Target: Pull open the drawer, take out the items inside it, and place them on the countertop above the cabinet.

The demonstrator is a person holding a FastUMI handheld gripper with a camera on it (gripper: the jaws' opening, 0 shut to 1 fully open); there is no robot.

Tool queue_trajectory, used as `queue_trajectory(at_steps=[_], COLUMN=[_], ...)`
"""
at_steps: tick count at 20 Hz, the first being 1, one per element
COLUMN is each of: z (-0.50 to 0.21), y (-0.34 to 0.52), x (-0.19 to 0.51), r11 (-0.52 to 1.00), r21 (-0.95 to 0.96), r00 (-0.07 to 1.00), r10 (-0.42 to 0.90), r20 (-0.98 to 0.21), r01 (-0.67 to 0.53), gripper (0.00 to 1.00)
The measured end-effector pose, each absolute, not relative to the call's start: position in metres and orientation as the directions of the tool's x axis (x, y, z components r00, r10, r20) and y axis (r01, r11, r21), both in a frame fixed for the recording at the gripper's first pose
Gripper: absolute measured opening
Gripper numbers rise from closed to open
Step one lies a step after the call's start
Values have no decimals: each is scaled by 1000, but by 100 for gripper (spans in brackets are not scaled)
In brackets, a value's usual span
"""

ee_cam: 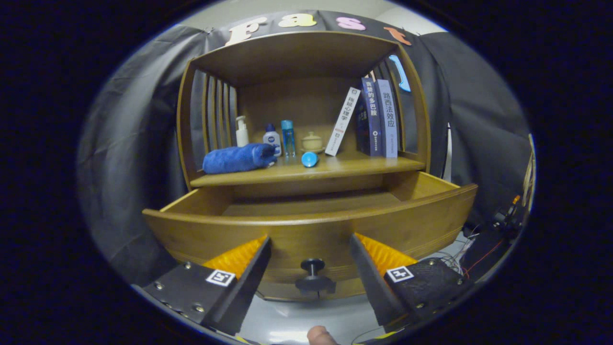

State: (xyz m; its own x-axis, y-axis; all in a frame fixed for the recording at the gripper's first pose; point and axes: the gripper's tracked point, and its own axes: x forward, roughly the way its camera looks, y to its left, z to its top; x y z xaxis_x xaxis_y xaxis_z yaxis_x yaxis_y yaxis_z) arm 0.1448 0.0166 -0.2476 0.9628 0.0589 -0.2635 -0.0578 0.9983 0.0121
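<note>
A wooden cabinet stands ahead with its drawer point(306, 230) pulled out toward me. The drawer's inside floor point(311, 205) looks bare as far as I can see over the front panel. Its dark round knob point(312, 268) sits low on the front, between my two fingers and apart from both. My gripper point(310, 242) is open, with nothing between the fingers. On the countertop point(335, 168) above the drawer lie a rolled blue towel point(238, 158) and a small blue ball-like item point(310, 159).
At the back of the countertop stand a white pump bottle point(242, 132), two small bottles point(280, 138) and a small lidded pot point(312, 142). Books point(378, 117) lean at the right. Slatted side walls and a top shelf enclose it. Cables point(483, 249) lie at lower right. A fingertip point(320, 336) shows below.
</note>
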Motion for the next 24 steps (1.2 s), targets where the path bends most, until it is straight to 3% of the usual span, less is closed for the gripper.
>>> queue_trajectory(at_steps=[24], z=[-251], y=[29], x=[243], r11=[997], r21=[-49], r00=[958], r10=[38], r20=[-285], r01=[-54], gripper=[99])
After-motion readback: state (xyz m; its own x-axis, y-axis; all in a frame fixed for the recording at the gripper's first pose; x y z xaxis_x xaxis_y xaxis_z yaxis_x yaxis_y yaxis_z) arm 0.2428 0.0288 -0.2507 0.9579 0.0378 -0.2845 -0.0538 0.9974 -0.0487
